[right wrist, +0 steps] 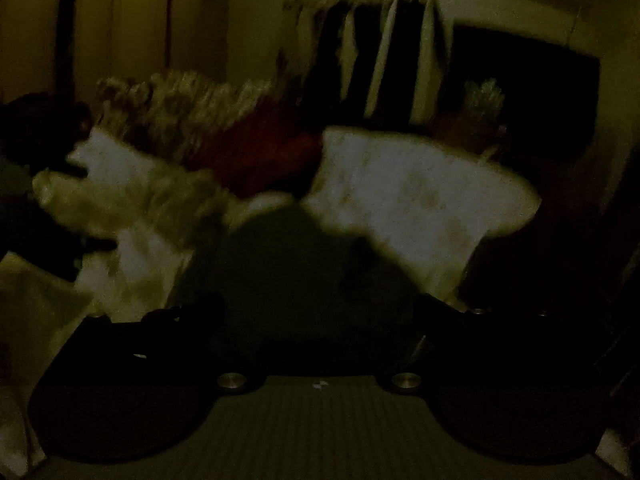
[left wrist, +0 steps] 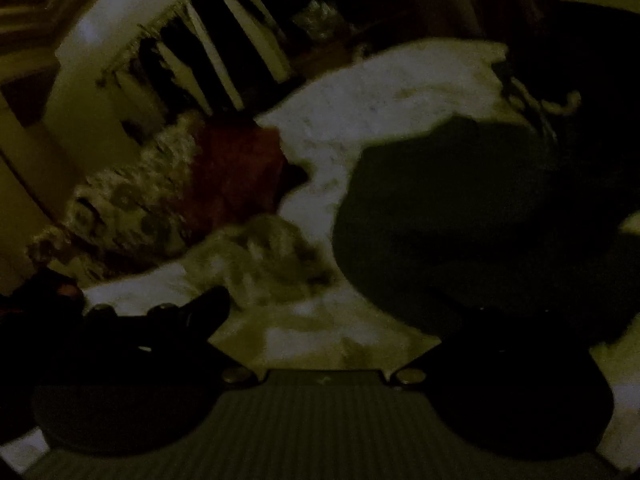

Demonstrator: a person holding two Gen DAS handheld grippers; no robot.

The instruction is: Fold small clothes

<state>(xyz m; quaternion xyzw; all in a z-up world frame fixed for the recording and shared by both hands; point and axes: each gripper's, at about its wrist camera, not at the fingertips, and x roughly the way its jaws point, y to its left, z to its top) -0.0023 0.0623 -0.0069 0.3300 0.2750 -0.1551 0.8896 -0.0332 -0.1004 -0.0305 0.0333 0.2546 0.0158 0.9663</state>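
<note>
The room is very dim. In the left wrist view a dark garment [left wrist: 460,220] lies spread on the white bed sheet [left wrist: 360,100], to the right of my left gripper [left wrist: 326,320]. Its jaws stand wide apart over bare sheet, and the right finger merges with the garment's dark edge. A pale crumpled small garment [left wrist: 260,256] lies just ahead of the left finger. In the right wrist view the dark garment [right wrist: 300,264] lies directly ahead of my right gripper [right wrist: 320,306], whose jaws are open with the cloth's near edge between them. The pale garment [right wrist: 120,204] shows blurred at left.
A red cloth [left wrist: 236,172] and a patterned blanket or pillow [left wrist: 132,200] lie at the far side of the bed. Hanging clothes [right wrist: 380,48] line the wall behind. A dark shape [right wrist: 24,160] at the left edge of the right wrist view cannot be made out.
</note>
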